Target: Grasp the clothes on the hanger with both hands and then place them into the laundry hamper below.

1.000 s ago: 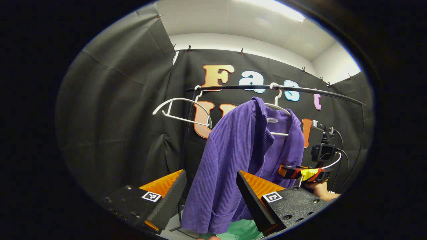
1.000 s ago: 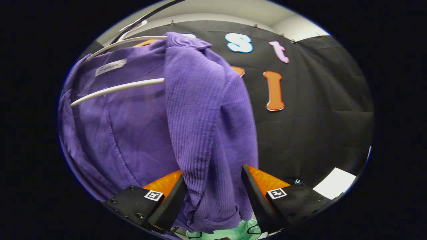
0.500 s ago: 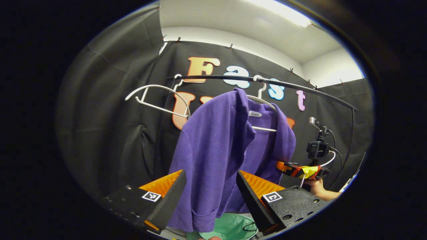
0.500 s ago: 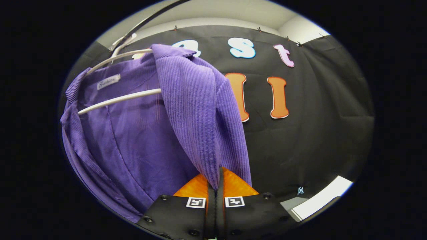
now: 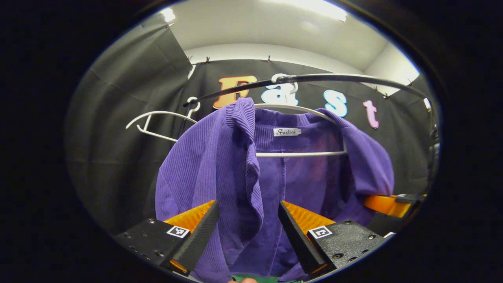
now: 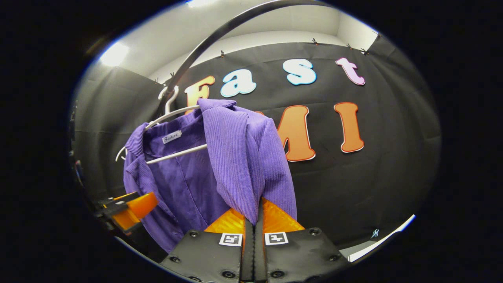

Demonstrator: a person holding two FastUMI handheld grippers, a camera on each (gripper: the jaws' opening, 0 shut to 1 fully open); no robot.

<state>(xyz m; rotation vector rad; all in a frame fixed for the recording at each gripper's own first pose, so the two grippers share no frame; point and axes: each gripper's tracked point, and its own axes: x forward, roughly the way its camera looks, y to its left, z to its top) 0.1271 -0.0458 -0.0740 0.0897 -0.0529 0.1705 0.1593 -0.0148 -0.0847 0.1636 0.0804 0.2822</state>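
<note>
In the left gripper view, the left gripper (image 5: 246,220) is spread wide around the front edge of the purple jacket (image 5: 220,165), which hangs on a white hanger (image 5: 300,154) at 12 o'clock, below the rail (image 5: 334,77). In the right gripper view, the right gripper (image 6: 253,224) at 6 o'clock is pressed together, pinching the jacket's other front panel.

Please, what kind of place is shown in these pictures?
Probably an indoor booth arranged like a laundry corner: black cloth wall, a clothes rail with white hangers, and a purple jacket hanging there.
</note>
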